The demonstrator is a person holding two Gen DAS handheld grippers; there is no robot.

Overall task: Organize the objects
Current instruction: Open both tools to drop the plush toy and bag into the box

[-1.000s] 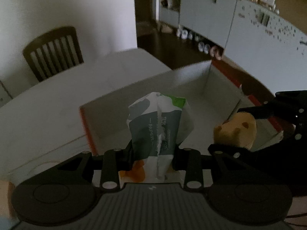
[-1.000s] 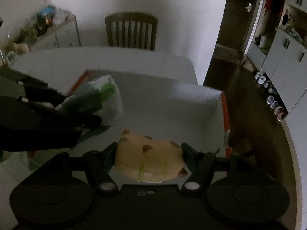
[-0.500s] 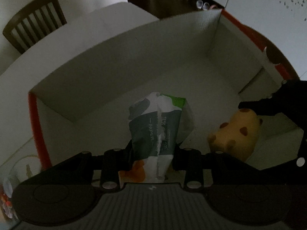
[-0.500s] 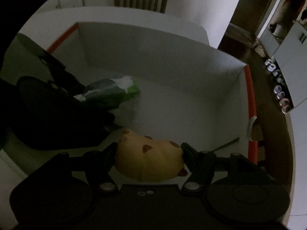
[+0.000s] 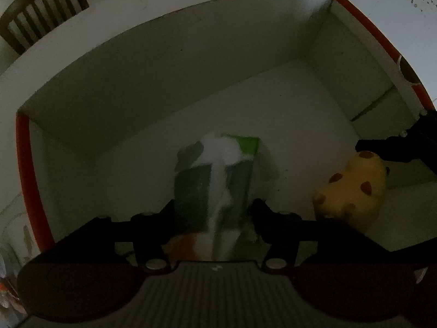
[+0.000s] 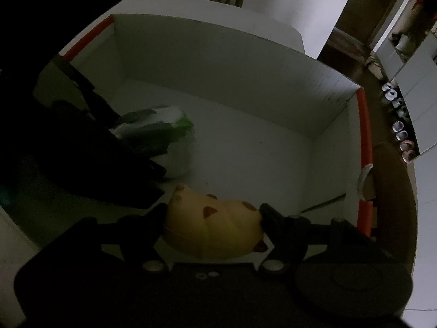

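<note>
Inside the box (image 5: pixel 169 63), both of my hand-held grippers point steeply down at its pale floor; the box has white cardboard walls and an orange-red rim, and it stands on a white worktop (image 5: pixel 153 2) with a dark slatted chair (image 5: pixel 41 8) beyond it.

Between the fingers of my left hand-held gripper (image 5: pixel 213 213) sits the pack (image 5: pixel 215 180); it is a soft, crumpled paper pack, dark green with a white strip down the middle, a bright green patch at its far end and an orange patch near the camera; it is blurred, so I cannot read any print. The jaws are opening, and I see a thin gap on either side of the pack, so the pads no longer press it; from the right wrist view the pack (image 6: pixel 164 134) lies low against the box floor.

My right hand-held gripper (image 6: pixel 213 218) has the toy (image 6: pixel 213 229) between its fingers; the toy is a rounded, squashy yellow lump with small brown spots. Its jaws are opening too, yet both fingertips touch the toy's sides; from the left wrist view the toy (image 5: pixel 352 191) lies to the right of the pack, apart from it, near the box floor.
</note>
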